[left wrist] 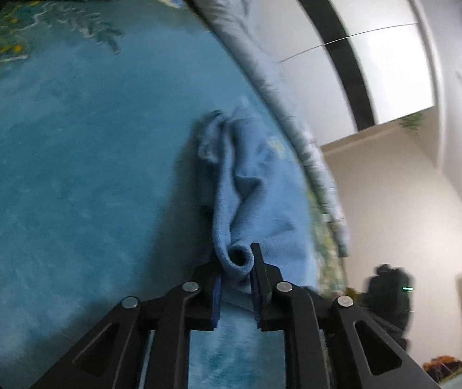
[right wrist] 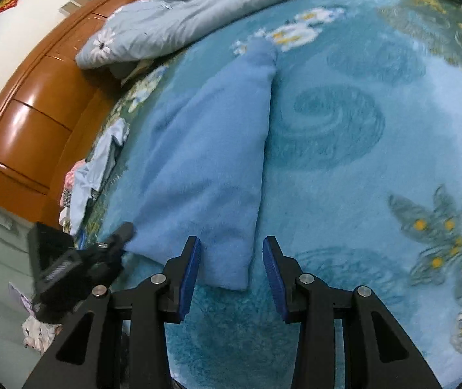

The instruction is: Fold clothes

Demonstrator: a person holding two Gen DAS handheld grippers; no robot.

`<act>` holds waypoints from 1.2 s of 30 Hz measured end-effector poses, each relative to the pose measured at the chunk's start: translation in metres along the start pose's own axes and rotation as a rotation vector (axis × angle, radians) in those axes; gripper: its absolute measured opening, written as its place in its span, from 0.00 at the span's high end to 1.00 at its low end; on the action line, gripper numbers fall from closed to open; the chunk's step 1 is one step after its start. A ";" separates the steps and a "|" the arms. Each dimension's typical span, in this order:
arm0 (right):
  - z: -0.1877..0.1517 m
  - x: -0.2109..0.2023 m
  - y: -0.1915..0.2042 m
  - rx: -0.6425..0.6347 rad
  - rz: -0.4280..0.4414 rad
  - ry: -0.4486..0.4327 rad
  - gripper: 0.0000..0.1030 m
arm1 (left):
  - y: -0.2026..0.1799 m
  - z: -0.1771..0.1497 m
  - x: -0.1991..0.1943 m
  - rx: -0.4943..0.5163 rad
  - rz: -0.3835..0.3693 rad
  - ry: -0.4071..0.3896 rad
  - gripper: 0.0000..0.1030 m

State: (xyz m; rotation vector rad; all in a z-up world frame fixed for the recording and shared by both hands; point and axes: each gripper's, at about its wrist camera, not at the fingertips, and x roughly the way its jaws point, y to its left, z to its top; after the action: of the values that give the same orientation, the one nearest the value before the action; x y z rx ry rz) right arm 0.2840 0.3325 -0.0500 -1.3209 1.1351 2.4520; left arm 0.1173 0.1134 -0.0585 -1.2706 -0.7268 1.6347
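Note:
A light blue fleece garment point(right wrist: 205, 149) lies on the teal bed blanket point(right wrist: 344, 168), folded into a long panel that narrows toward the far end. My right gripper point(right wrist: 231, 259) is open, its jaws straddling the garment's near corner, just above it. My left gripper point(left wrist: 236, 278) is shut on a bunched, rolled edge of the same blue garment point(left wrist: 250, 175), which stretches away from the jaws over the blanket point(left wrist: 69, 162). The left gripper also shows in the right wrist view point(right wrist: 114, 243), at the garment's left near corner.
A pale floral duvet point(right wrist: 198, 9) is heaped along the far side of the bed. A brown wooden headboard point(right wrist: 36, 103) stands at left. Loose clothes point(right wrist: 95, 175) lie by the bed's left edge. A white wardrobe point(left wrist: 376, 64) rises beyond the bed.

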 end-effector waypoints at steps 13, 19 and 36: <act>-0.011 0.004 -0.004 0.071 0.116 -0.070 0.84 | 0.024 0.011 -0.028 -0.061 -0.177 -0.101 0.52; 0.021 -0.039 -0.028 0.026 -0.009 -0.118 0.87 | 0.033 0.008 -0.033 -0.079 -0.172 -0.084 0.48; 0.085 -0.064 -0.131 0.161 -0.041 -0.154 0.66 | -0.051 0.043 0.065 0.145 0.054 0.096 0.28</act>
State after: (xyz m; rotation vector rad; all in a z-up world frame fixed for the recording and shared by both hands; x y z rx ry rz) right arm 0.3240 0.4958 -0.0458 -1.0803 1.2241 2.3315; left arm 0.0882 0.1973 -0.0287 -1.2634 -0.5100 1.6270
